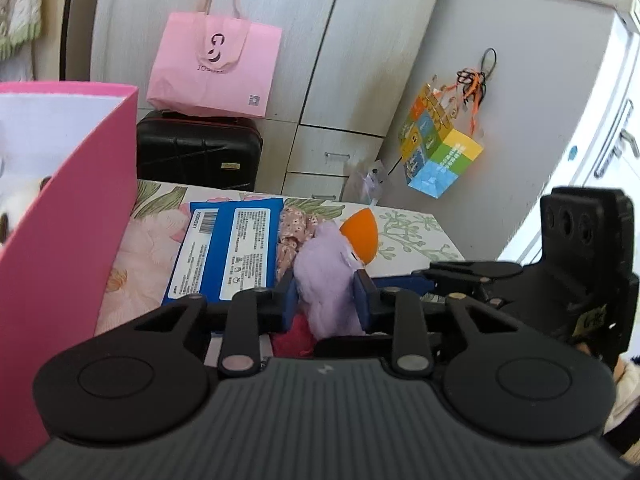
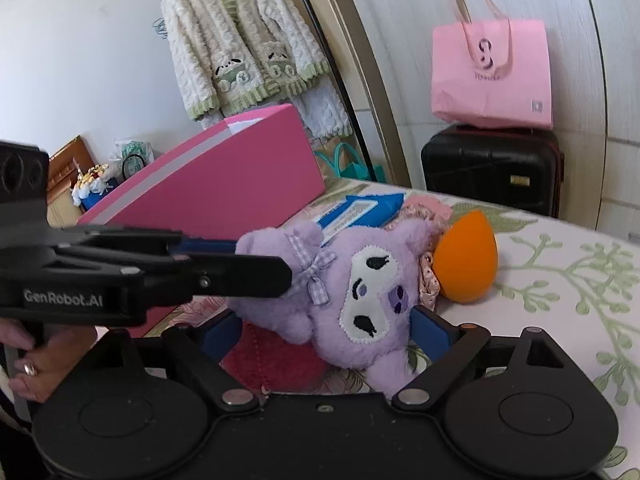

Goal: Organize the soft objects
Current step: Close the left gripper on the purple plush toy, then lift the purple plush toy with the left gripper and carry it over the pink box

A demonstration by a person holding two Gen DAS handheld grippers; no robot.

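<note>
While left gripper (image 1: pixel 325 298) clamps purple plush (image 1: pixel 326 276) | pink box (image 1: pixel 68 184) (contents blurred) beside it

A home bedroom: a bed with a floral cover (image 2: pixel 560 264), pale wardrobe doors and drawers (image 1: pixel 332 80), a fuzzy cardigan (image 2: pixel 244 44) hanging on the wall, a black suitcase (image 1: pixel 198 152) with a pink shopping bag (image 1: pixel 216 68) on top

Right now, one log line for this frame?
left gripper: shut on purple plush | right gripper: open around plush | pink box: beside | orange sponge: on bed
</note>
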